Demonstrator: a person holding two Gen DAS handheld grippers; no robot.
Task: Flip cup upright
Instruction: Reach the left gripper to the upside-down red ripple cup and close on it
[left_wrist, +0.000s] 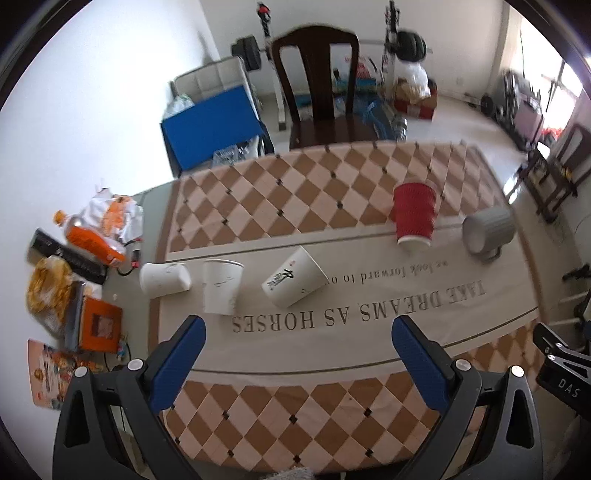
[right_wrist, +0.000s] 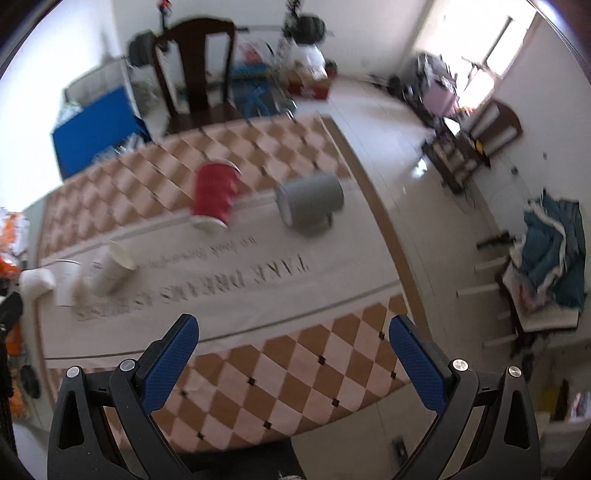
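Red cup (left_wrist: 414, 215) inverted | grey mug (left_wrist: 488, 230) sideways | both grippers' fingers (left_wrist: 176, 363) spread

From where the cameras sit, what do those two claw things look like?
Both look alike. The left gripper and right gripper each have two black plastic arms with silver screws, ending in blue textured pads. No cables or markings visible.

Tablecloth (left_wrist: 369, 354) reads "TAKE DREAMS AS HORSES"; black clamp (left_wrist: 565, 373) reads "DAS".
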